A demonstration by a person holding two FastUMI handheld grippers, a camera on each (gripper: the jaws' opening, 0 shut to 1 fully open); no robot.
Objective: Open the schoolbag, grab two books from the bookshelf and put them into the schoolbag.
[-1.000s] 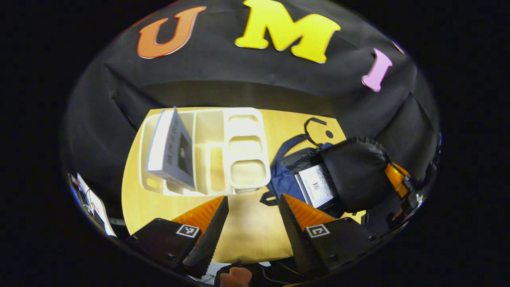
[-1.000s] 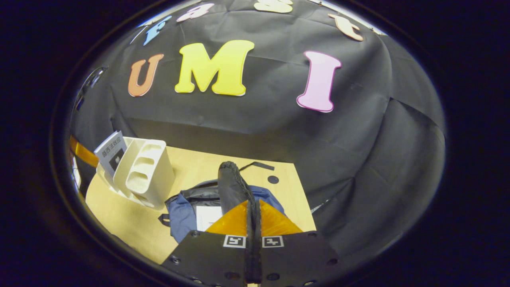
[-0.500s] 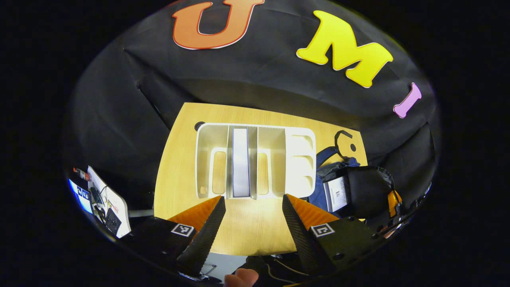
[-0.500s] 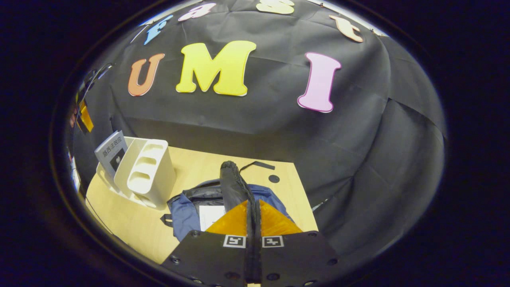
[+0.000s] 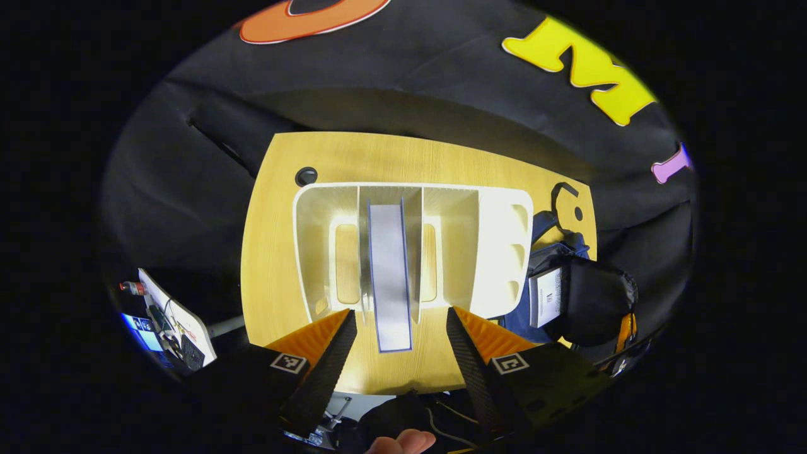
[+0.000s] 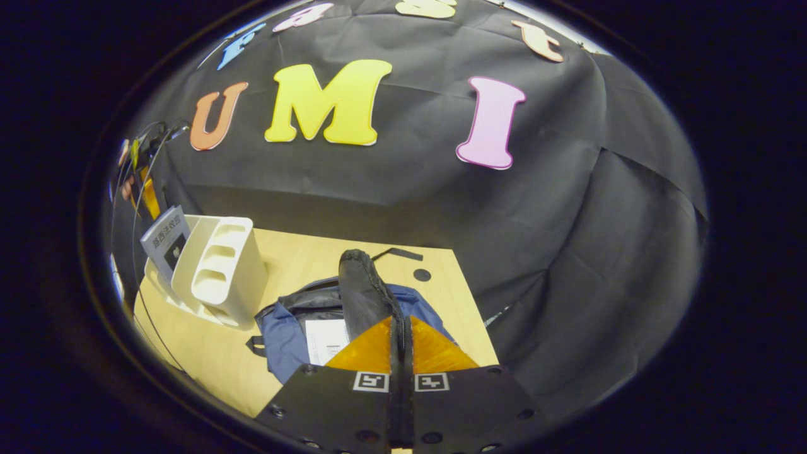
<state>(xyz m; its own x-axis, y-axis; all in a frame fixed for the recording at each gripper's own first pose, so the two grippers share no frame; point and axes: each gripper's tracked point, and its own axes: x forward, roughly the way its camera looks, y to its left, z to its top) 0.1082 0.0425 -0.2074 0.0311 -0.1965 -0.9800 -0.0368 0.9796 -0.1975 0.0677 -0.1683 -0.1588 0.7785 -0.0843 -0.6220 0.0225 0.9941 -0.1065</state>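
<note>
In the left gripper view we look down on the white bookshelf [image 5: 498,252] standing on the wooden table [image 5: 271,252]. One book [image 5: 389,277] stands upright in a middle slot, its edge toward us. Our left gripper [image 5: 398,337] hangs above the near end of that book with its fingers spread wide, one to each side, touching nothing.

To the right of the shelf lies the blue schoolbag [image 5: 548,252], open, with a second book [image 5: 546,297] already inside it.

In the right gripper view, our right gripper [image 6: 401,340] is clenched on the bag's black flap [image 6: 362,290], which rises between the two fingers and is held up off the opening. Below it we see the pale cover of the book in the bag [image 6: 326,340]. The shelf [image 6: 217,268] stands off to the left; the dark shape beyond it is probably our other gripper, though it is too small to tell.
</note>
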